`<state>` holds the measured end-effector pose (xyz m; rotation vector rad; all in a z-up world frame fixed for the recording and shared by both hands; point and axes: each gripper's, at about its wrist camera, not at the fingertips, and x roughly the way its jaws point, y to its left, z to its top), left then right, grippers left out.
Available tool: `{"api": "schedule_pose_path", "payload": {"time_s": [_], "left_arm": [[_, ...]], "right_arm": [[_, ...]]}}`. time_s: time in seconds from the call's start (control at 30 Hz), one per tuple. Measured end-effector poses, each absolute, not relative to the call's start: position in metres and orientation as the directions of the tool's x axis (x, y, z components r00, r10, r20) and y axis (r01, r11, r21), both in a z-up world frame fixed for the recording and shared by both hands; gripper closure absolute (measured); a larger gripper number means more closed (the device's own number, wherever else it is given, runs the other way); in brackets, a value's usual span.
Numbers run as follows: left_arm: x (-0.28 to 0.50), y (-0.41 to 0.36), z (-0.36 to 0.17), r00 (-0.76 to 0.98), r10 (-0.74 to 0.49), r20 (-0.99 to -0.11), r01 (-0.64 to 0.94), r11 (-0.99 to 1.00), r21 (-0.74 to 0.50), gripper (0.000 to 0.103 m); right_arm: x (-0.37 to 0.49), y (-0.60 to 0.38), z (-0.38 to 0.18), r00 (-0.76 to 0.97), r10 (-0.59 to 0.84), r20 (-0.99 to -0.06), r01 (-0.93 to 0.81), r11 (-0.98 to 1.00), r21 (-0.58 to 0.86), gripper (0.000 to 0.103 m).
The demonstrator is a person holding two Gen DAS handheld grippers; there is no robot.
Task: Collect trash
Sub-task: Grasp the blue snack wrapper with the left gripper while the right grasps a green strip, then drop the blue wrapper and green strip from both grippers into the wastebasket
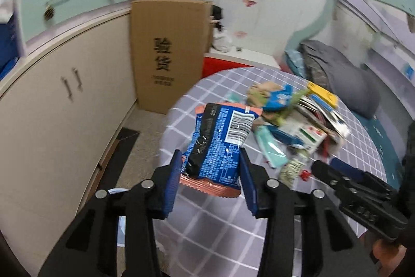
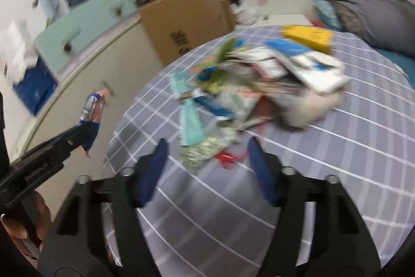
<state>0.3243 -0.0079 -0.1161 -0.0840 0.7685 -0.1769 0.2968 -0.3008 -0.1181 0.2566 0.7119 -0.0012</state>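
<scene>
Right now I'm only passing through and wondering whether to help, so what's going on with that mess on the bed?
A person is clearing litter with two handheld grippers. The left gripper is clamped on a crinkled blue snack wrapper with a barcode, lifted clear of the grey checked bedsheet. The right gripper is empty, its jaws apart, just short of the loose pile of mixed wrappers and packets lying on the sheet.
</scene>
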Motion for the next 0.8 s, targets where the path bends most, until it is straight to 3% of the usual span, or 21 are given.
{"api": "schedule_pose_path", "payload": {"time_s": [0.1,0.23,0.4,0.7,0.8], "left_arm": [[0.332,0.012,-0.117,0.712,-0.166,-0.683,0.090,0.985,-0.145,0.061],[0.341,0.031,-0.118,0.723,-0.125,-0.679,0.036,0.989,-0.143,0.061],[0.351,0.048,-0.120,0.724,-0.120,-0.679,0.008,0.986,-0.165,0.061],[0.361,0.066,-0.130,0.710,-0.145,-0.689,0.004,0.979,-0.202,0.061],[0.360,0.073,-0.133,0.706,-0.152,-0.691,0.003,0.977,-0.212,0.061]], "right_arm": [[0.322,-0.284,-0.121,0.733,0.097,-0.673,0.052,0.979,0.198,0.046],[0.361,-0.273,-0.132,0.681,0.093,-0.726,0.038,0.986,0.163,0.059],[0.393,-0.271,-0.144,0.637,0.031,-0.770,0.077,0.992,0.104,0.060],[0.414,-0.255,-0.145,0.625,-0.046,-0.779,0.060,0.998,-0.011,0.080],[0.411,-0.248,-0.146,0.633,-0.071,-0.771,0.051,0.997,-0.050,0.082]]}}
